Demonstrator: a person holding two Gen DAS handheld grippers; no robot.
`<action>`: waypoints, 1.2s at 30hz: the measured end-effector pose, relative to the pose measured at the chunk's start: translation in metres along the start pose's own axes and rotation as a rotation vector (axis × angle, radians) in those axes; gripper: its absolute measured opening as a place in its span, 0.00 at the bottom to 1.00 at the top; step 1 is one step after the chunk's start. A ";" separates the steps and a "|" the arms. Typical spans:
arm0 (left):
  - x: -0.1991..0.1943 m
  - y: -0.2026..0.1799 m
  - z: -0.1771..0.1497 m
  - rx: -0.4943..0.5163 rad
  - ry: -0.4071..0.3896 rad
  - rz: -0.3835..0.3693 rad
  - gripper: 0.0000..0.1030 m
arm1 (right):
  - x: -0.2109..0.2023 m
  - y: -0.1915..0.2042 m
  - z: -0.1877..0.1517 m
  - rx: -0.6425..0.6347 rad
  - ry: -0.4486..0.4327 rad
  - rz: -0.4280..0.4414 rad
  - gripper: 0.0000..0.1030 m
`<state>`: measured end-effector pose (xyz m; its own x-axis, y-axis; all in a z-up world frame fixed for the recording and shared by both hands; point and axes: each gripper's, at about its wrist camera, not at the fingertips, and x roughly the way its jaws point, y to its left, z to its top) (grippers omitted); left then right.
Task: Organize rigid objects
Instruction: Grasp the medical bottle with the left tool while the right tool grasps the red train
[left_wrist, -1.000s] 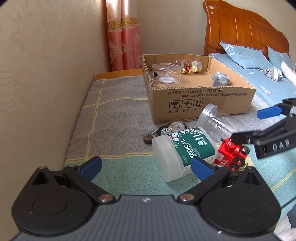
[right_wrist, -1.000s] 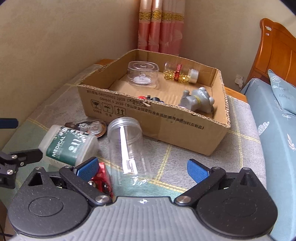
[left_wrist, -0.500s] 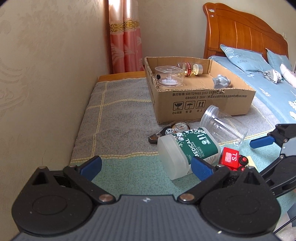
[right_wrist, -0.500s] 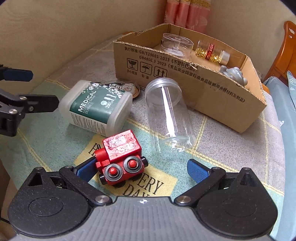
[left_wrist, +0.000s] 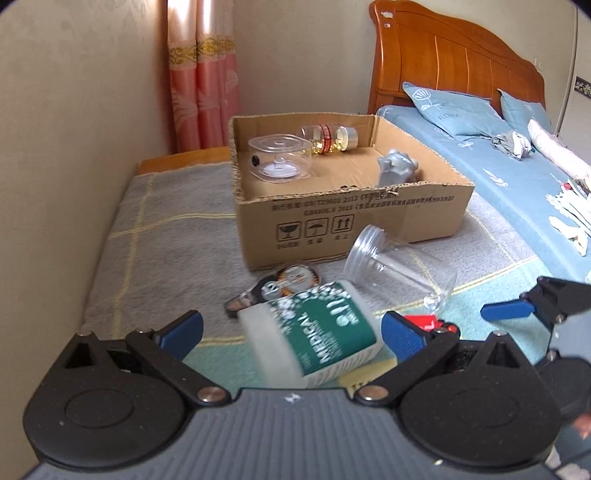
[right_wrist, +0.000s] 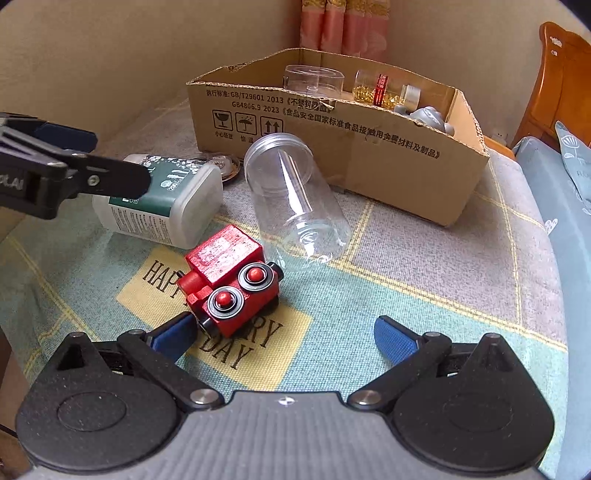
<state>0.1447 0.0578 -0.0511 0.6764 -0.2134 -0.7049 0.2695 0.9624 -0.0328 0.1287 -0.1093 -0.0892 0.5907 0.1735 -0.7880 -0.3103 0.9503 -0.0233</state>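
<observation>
My left gripper (left_wrist: 291, 332) is spread wide, and the white bottle with the green MEDICAL label (left_wrist: 317, 339) lies on its side between the two blue pads, not pinched. My right gripper (right_wrist: 282, 338) is spread too; the red toy train (right_wrist: 229, 275) sits on its side just ahead of it, close to the left pad (right_wrist: 171, 338), on the yellow patch of the blanket (right_wrist: 424, 332) with lettering.

From the right wrist view I see the whole train, wheels facing me, and the clear plastic jar (right_wrist: 295, 199) lying on its side just beyond it, mouth toward the cardboard box (right_wrist: 332, 122). The left wrist view shows only a red sliver of the train (left_wrist: 424, 321) behind my right pad, but it looks down into the box: a clear round container (left_wrist: 279, 158) at the far left, an amber bottle with a red band (left_wrist: 328, 138) against the far wall, a grey figure (left_wrist: 397, 168) at the right. That view also shows the dark key fob with a round badge (left_wrist: 280, 286) near the box's front, which the right wrist view mostly hides behind the bottle. Each view catches the other gripper at its edge.
</observation>
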 end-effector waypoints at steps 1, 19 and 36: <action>0.005 -0.003 0.002 0.003 -0.001 -0.014 0.99 | -0.001 0.000 -0.001 -0.001 -0.005 0.000 1.00; 0.026 0.017 -0.030 -0.033 0.139 0.082 0.99 | 0.002 0.011 0.004 -0.191 -0.028 0.165 1.00; 0.032 0.020 -0.034 -0.028 0.148 0.061 0.99 | 0.006 0.037 0.015 -0.341 -0.016 0.292 1.00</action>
<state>0.1485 0.0763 -0.0985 0.5823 -0.1294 -0.8026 0.2106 0.9776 -0.0048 0.1317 -0.0688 -0.0851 0.4523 0.4287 -0.7821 -0.6924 0.7215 -0.0049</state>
